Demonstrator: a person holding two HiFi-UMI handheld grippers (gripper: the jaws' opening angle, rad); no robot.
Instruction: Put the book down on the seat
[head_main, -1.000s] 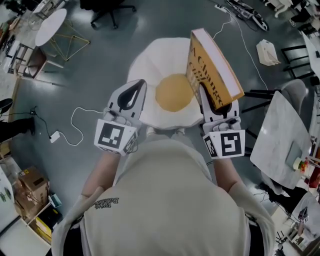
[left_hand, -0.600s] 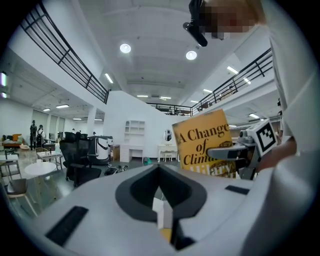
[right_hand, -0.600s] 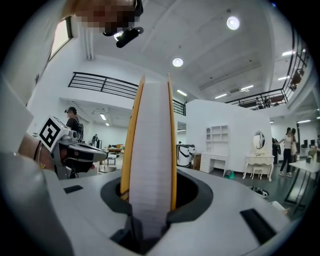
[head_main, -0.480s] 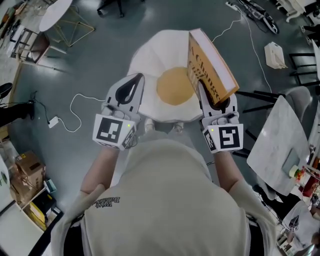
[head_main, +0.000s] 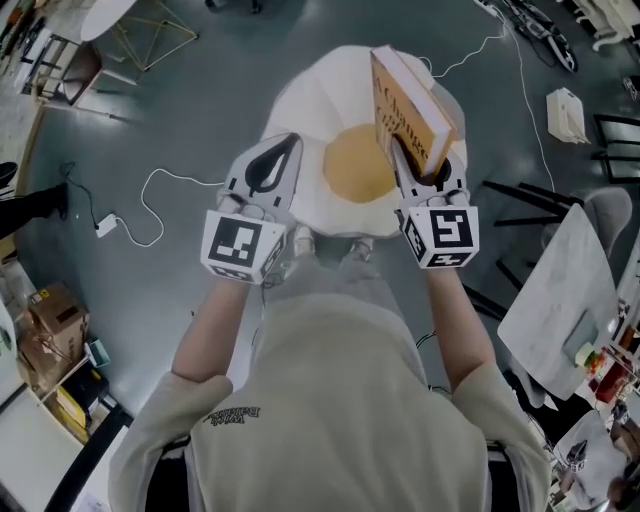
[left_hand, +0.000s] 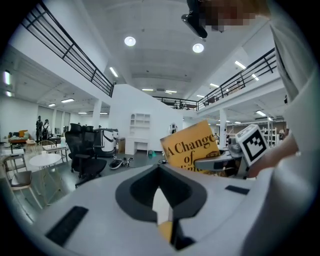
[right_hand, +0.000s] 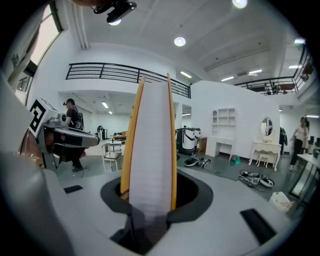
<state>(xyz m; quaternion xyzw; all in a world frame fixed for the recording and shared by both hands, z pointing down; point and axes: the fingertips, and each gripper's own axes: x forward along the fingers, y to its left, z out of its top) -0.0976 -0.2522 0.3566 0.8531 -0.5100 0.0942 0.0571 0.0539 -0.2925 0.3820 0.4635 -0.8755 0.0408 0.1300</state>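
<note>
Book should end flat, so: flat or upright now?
Upright: the book stands on edge in the right gripper, page edges facing its camera.

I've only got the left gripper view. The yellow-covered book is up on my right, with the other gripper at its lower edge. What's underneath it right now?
Observer: In the head view, the yellow-covered book is over the right side of a round white seat with a yellow centre, shaped like a fried egg.
Operator: And how is it gripped?
Observer: The right gripper view shows the right gripper with its fingers shut on the book's lower end. The book stands on edge with its white page edges facing that camera, so it is not lying flat on the seat.
</note>
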